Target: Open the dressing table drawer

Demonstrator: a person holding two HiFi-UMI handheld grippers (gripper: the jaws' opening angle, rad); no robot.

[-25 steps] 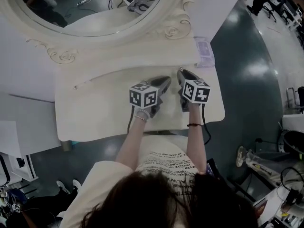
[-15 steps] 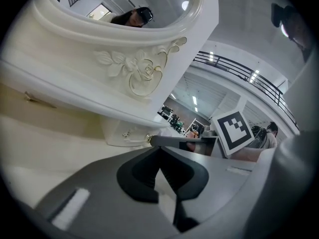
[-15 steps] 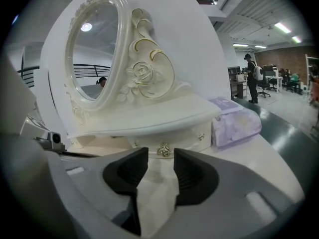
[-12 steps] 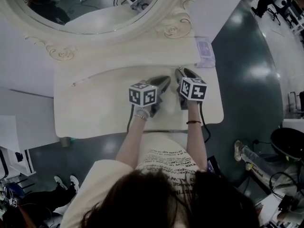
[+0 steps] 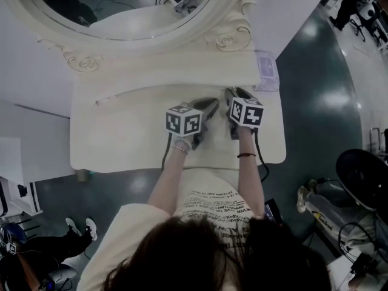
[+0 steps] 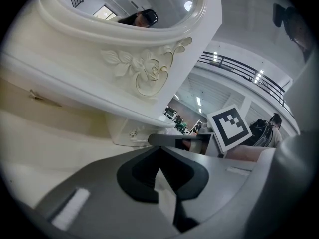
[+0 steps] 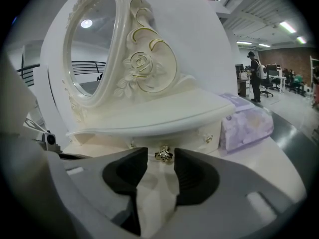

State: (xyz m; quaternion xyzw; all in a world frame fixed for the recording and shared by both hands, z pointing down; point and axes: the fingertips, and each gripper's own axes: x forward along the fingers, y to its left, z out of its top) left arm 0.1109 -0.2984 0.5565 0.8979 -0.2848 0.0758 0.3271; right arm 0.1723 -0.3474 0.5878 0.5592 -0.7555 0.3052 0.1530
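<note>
The cream dressing table (image 5: 121, 138) stands under its oval mirror (image 5: 133, 5). Below the mirror's shelf runs a small drawer (image 7: 187, 136) with a gold knob (image 7: 163, 154). My right gripper (image 7: 160, 159) is open; the knob sits in the gap between its fingertips and neither pad touches it. In the head view the right gripper (image 5: 233, 94) points at the back of the tabletop. My left gripper (image 5: 209, 105) lies beside it to the left, over the tabletop. In its own view the left gripper (image 6: 159, 166) is shut with nothing in it.
A lilac patterned box (image 7: 246, 123) stands on the table's back right corner (image 5: 267, 68). A second small knob (image 7: 208, 139) is right of the gold one. A thin stick-like item (image 5: 106, 100) lies at the back left. Dark floor surrounds the table.
The head camera's view has shifted slightly. Both grippers stay over the same part of the tabletop, side by side.
</note>
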